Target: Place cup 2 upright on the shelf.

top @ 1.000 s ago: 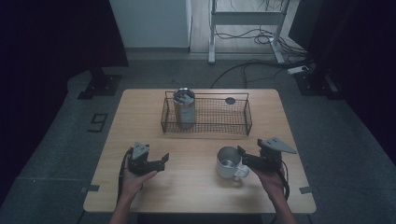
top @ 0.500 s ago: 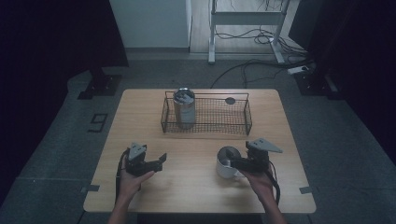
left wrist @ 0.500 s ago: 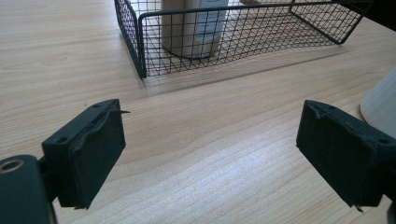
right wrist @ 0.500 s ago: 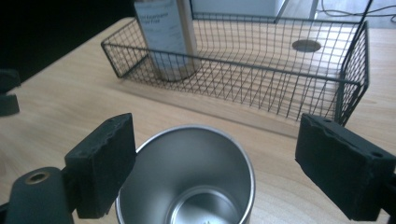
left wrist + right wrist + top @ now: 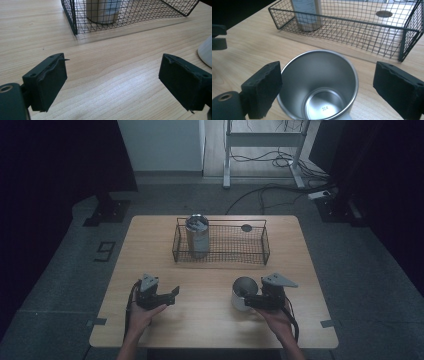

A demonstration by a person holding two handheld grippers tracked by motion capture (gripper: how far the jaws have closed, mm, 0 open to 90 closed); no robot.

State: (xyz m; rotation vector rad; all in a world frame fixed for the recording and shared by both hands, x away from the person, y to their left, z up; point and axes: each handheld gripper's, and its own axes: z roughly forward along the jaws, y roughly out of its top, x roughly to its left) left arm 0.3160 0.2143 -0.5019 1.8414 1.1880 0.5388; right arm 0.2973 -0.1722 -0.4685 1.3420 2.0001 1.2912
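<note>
From above, a wooden table stands on a dark grey floor, with a white wall and a metal frame trailing cables behind it. A wire basket sits toward the table's far edge, a steel can upright in its left end and a small dark disc at its far right. Near the front edge the left gripper rests in the person's left hand, its jaws apart with nothing between them. To the right, a steel cup stands upright on the table, well in front of the basket, with the right gripper at its near right side. In the left gripper view the two black jaws stand wide over bare wood, the basket and can lie ahead, and the cup's white wall shows at the right edge. In the right gripper view the cup stands between the jaws, which have just been opening: the left pad is at or almost at the rim, the right pad is clear of it, so the cup is not gripped. The basket, can and disc lie beyond.
</note>
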